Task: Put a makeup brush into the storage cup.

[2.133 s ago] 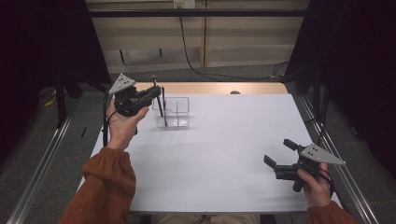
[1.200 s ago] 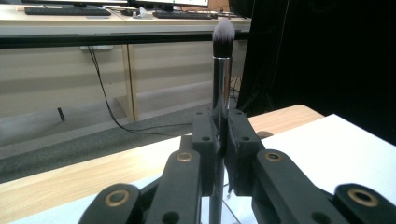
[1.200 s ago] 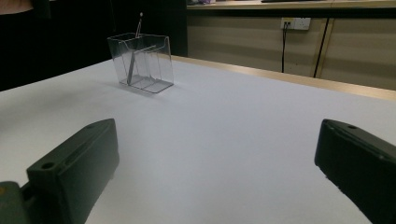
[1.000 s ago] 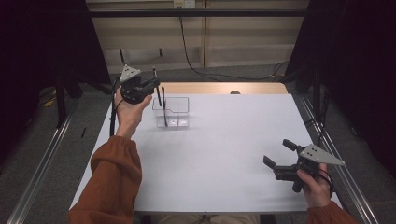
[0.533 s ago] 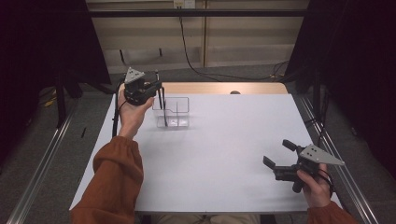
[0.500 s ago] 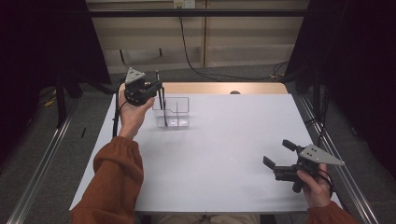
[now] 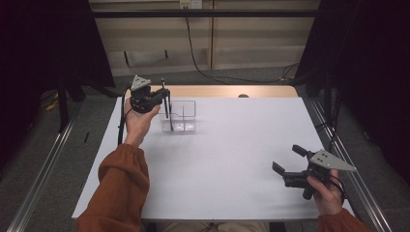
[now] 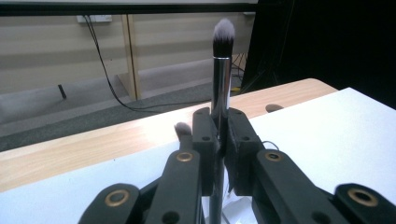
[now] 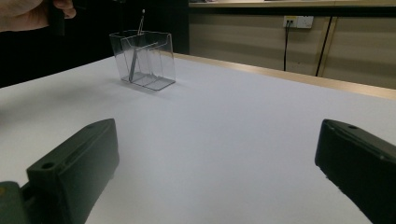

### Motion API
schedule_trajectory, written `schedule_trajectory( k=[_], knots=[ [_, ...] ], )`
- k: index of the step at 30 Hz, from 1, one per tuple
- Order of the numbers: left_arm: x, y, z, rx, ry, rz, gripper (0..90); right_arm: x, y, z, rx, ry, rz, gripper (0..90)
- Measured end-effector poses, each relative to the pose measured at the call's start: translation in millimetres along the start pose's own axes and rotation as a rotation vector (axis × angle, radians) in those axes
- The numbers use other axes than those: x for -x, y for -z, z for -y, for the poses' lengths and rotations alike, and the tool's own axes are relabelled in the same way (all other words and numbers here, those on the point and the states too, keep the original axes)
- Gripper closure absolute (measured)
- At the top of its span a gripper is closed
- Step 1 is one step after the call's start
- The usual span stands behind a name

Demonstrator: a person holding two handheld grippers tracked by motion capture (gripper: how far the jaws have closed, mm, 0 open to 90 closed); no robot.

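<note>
Jaws of your left gripper (image 8: pixel 219 140) are clamped on a makeup brush (image 8: pixel 221 88), gripping its metal stem with the bristles pointing up. In the high view the same left gripper (image 7: pixel 162 94) holds that brush (image 7: pixel 166 104) upright at the near-left side of the clear organizer (image 7: pixel 186 108), which sits near the far left corner of the table (image 7: pixel 232 169).

Over the last two seconds your left hand has carried the gripper toward the far edge and straightened the brush; earlier it leaned across the organizer's left side. My reading is that the brush is now lined up to go down into a compartment, though whether its lower end is already inside I cannot tell.

Your right gripper (image 7: pixel 293 166) has stayed put near the table's near right corner, with its jaws spread wide and nothing between them.

The left gripper view gives you what the high view cannot: the grip itself, pads tight on the stem, and a second, blurred brush tip (image 8: pixel 182 129) just behind the left pad. The right gripper view looks across the table at the organizer (image 9: pixel 144 58), showing its dividers and a thin handle (image 9: pixel 135 56) leaning inside.
</note>
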State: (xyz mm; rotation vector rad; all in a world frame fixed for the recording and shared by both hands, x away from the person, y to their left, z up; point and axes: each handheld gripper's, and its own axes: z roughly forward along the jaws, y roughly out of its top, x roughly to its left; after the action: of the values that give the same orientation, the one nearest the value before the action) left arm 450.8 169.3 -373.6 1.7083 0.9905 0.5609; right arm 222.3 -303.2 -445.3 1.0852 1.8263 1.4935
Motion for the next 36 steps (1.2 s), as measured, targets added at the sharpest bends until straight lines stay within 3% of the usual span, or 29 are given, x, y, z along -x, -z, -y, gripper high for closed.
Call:
schedule_trajectory(
  k=[15,28,29,31,32,36],
  knots=[
    [-3.7,-5.4,11.7,-0.021,0.028,-0.002,83.9,-0.5,-0.2,0.2,-0.001,-0.004,-0.003,0.0],
    [-4.3,-7.8,13.9,-0.028,0.027,0.007,82.8,-0.1,-0.1,0.3,0.000,-0.003,0.001,0.0],
    [-4.1,-8.3,14.1,-0.024,0.028,0.020,79.9,-0.1,0.0,0.2,0.000,-0.006,0.002,0.0],
    [-3.1,-8.4,13.9,-0.030,0.023,0.021,63.9,0.1,0.0,0.3,0.000,-0.004,0.003,0.0],
    [-3.0,-7.8,14.0,-0.027,0.026,0.032,62.3,0.1,-0.2,0.3,-0.001,-0.002,0.002,0.0],
    [-3.1,-6.4,13.0,-0.016,0.028,0.003,41.9,-0.5,-0.4,0.3,-0.002,-0.005,-0.001,0.0]
  ],
)
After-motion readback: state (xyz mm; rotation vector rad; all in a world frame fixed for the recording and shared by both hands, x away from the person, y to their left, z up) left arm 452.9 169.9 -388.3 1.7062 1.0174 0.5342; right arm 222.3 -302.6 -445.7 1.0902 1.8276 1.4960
